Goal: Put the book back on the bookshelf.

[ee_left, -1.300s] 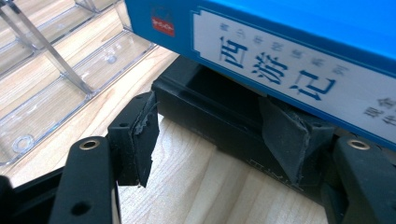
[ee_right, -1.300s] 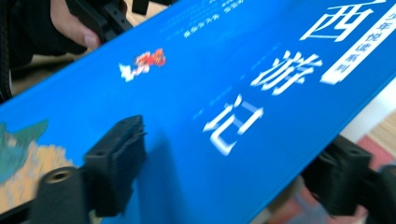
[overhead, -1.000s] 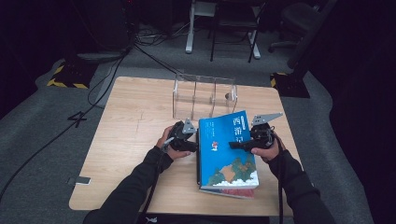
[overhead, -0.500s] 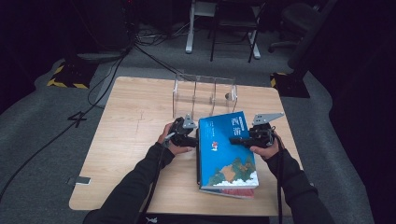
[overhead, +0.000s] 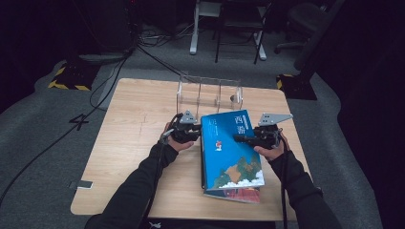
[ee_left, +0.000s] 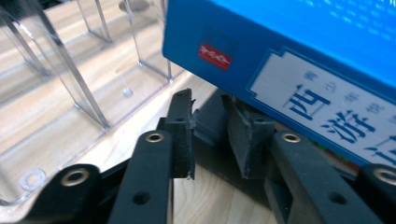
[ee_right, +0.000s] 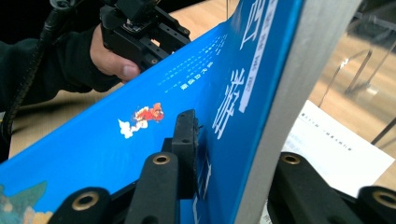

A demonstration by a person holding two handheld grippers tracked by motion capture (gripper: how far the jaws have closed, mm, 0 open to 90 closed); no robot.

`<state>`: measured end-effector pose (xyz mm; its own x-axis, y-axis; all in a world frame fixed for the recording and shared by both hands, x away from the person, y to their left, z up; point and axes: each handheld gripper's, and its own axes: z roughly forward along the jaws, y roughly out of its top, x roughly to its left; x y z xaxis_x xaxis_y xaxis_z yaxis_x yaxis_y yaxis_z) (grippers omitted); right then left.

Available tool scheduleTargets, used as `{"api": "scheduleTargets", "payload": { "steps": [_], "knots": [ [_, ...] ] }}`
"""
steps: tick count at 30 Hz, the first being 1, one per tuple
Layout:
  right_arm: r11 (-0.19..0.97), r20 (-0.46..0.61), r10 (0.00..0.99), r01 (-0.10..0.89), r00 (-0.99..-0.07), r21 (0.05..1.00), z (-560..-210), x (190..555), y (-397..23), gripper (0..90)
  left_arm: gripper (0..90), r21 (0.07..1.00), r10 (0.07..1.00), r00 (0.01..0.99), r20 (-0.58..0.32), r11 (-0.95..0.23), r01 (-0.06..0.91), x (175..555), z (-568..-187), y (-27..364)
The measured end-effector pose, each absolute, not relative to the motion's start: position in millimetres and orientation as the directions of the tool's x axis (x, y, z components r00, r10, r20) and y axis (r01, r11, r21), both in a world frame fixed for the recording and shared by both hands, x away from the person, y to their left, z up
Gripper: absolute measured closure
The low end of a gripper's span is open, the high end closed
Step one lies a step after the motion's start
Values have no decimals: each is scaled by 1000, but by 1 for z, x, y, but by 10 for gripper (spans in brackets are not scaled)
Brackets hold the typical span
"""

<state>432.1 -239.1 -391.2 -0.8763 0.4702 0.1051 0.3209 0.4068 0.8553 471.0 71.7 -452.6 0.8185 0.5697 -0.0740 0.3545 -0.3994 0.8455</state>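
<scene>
Both grippers, left (overhead: 195, 132) and right (overhead: 240, 139), have just been closing and now pinch the blue book (overhead: 229, 152) (far end lifted) near the table's (overhead: 133, 143) far edge.

High overview; two close book-level views.

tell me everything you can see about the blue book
The blue book is a thick volume with a glossy blue cover, white Chinese title characters, a small red figure and a landscape picture at its near end. It lies on another book on the wooden table, its far end tilted up near the clear rack. The right gripper, whose jaws have just been closing, clamps its page edge; the left gripper, jaws likewise just closing, sits at its spine.
</scene>
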Motion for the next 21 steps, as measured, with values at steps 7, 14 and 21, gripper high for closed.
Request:
{"api": "scheduleTargets", "payload": {
  "steps": [7, 14, 21],
  "knots": [
    [371, 31, 483, 237, -875, 898, -370, 430, -233, 750, 894, 879, 554, 830, -68, -360, 312, 478, -421, 78],
    [330, -60, 481, 117, -875, 937, -347, 424, -232, 771, 899, 924, 555, 826, -97, -259, 282, 486, -379, 87],
    [338, -137, 458, 30, -878, 941, -340, 411, -229, 766, 900, 938, 544, 835, -83, -239, 249, 479, -360, 91]
  ]
}}
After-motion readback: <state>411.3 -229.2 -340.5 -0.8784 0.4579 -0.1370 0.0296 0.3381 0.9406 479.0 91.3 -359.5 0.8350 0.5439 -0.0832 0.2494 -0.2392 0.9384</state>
